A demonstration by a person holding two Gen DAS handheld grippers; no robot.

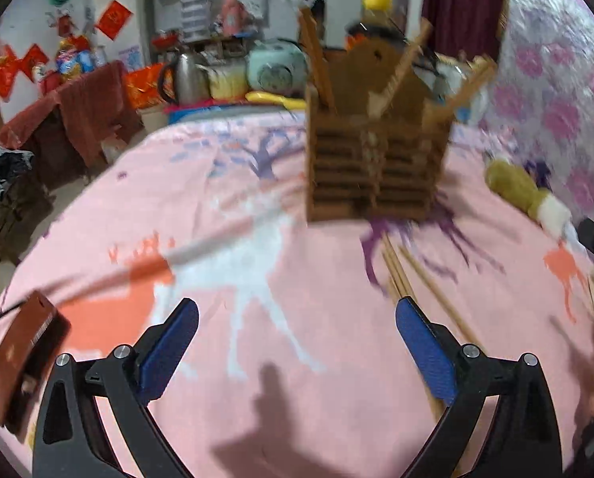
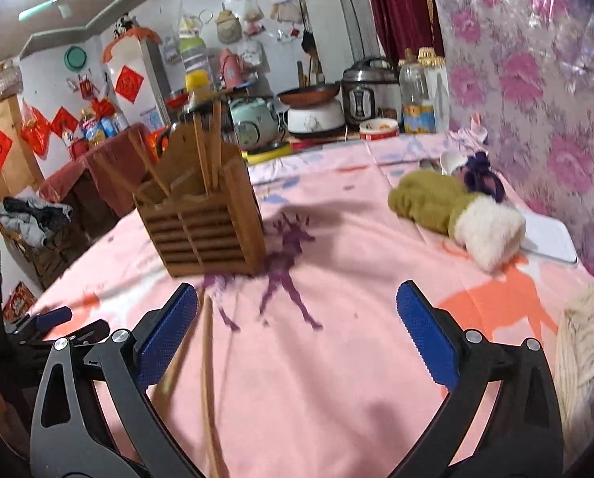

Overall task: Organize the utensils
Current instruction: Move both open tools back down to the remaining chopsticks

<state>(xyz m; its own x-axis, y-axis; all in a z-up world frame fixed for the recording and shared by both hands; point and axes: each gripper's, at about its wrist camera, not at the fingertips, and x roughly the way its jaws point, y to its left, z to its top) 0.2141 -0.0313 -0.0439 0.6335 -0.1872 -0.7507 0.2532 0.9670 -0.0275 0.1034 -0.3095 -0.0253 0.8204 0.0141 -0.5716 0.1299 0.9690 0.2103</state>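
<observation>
Motion blur smears the wooden holder (image 1: pixel 372 167); loose chopsticks (image 2: pixel 209 390) run off the bottom edge

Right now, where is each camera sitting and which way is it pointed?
Left wrist: rides the left tool, looking forward over the pink cloth at the wooden holder; its own open blue fingers show.
Right wrist: rides the right tool, facing the holder from its right; the left tool peeks in.
Shared: holder, loose chopsticks, green cloth.

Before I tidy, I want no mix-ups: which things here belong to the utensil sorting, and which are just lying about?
Belongs:
slatted wooden utensil holder
loose wooden chopsticks on the pink cloth

Lying about:
olive and white plush toy
brown rectangular block
cream knitted fabric
</observation>
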